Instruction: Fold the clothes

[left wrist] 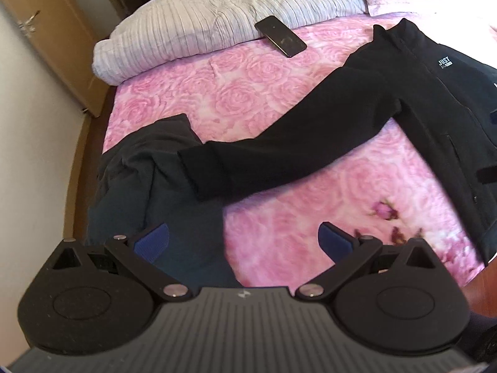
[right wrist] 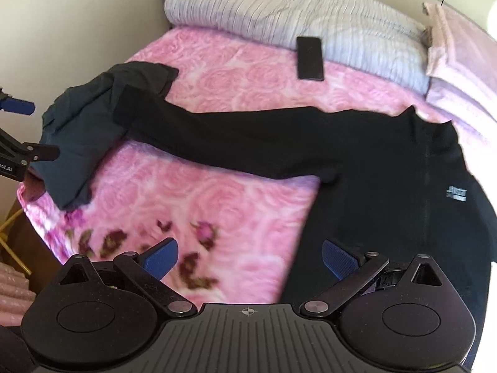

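Note:
A black zip jacket (left wrist: 441,102) (right wrist: 388,186) with a small white chest logo lies flat on the pink rose bedspread (left wrist: 264,93) (right wrist: 217,192). Its long sleeve (left wrist: 279,146) (right wrist: 233,136) stretches left, and the cuff rests on a crumpled dark grey garment (left wrist: 146,174) (right wrist: 84,130) at the bed's left edge. My left gripper (left wrist: 243,242) hovers open over the grey garment's near edge and the bedspread, holding nothing. My right gripper (right wrist: 250,258) hangs open above the jacket's lower hem, its right finger over black fabric. The left gripper's blue fingers (right wrist: 17,105) show at the far left of the right wrist view.
A black phone (left wrist: 281,40) (right wrist: 309,57) lies against a folded grey-white striped quilt (left wrist: 233,15) (right wrist: 295,21) at the head of the bed. Pale pink pillows (right wrist: 459,56) sit at the far right. A wooden door (left wrist: 46,31) and a white wall stand left of the bed.

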A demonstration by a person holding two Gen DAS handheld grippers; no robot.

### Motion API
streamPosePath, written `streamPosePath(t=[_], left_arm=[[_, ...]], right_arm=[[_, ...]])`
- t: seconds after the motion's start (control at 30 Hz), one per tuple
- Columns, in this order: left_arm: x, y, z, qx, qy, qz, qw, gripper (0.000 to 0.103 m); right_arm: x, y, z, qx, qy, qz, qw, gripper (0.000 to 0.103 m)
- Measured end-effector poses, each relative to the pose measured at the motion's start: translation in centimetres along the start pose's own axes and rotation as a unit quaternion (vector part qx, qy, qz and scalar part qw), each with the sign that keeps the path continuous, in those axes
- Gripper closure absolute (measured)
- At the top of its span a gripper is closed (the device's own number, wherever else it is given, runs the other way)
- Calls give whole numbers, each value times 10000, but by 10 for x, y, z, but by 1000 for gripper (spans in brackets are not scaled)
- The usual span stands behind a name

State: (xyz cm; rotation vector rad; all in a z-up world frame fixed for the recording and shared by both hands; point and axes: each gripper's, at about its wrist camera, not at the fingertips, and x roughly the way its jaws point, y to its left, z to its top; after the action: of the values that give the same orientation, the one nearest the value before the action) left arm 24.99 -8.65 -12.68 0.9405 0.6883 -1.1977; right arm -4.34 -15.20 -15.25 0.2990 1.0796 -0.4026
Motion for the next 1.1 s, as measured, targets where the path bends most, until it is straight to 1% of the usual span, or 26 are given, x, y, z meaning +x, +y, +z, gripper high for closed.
streamPosePath(t=[0.13, 0.27, 0.43, 0.53, 0.67, 0.77, 0.83, 0.87, 0.9, 0.97, 1.03, 1.1], left_arm=[[16, 35, 3, 104, 52, -105, 9999, 2], [28, 67, 0, 189, 103, -83, 9997, 2], [42, 102, -11, -45, 396, 11, 9992, 2], [47, 114, -14, -146, 490, 42, 9987, 2], [55, 123, -18, -239, 610, 22, 9979, 2], [57, 127, -19, -294, 615, 25, 9977, 2], [56, 130, -18, -346, 540, 60, 9979, 2], [55, 131, -18, -369, 498, 77, 9980, 2], [54, 132, -18, -379, 475, 92, 9981, 2], [53, 133, -18, -380, 473, 132, 9981, 2], [53, 133, -20, -354, 501, 174, 9980, 2], [56, 133, -22, -329, 556, 214, 9977, 2]], right_arm=[[27, 40, 39, -98, 55, 27, 9999, 1], [57, 86, 76, -535, 38, 80, 9985, 1], [94, 133, 104, -1071, 28, 409, 9934, 1], [115, 149, 113, -1258, 6, 515, 9907, 1], [138, 159, 122, -1329, 118, 574, 9894, 1], [148, 163, 127, -1367, 134, 582, 9888, 1], [155, 166, 130, -1475, 82, 567, 9874, 1], [159, 168, 132, -1571, 44, 550, 9860, 3], [164, 170, 133, -1677, 5, 534, 9844, 13], [176, 175, 134, -1859, -29, 508, 9812, 28], [192, 180, 136, -2007, -38, 473, 9785, 28], [209, 187, 135, -2275, -82, 459, 9727, 28]])
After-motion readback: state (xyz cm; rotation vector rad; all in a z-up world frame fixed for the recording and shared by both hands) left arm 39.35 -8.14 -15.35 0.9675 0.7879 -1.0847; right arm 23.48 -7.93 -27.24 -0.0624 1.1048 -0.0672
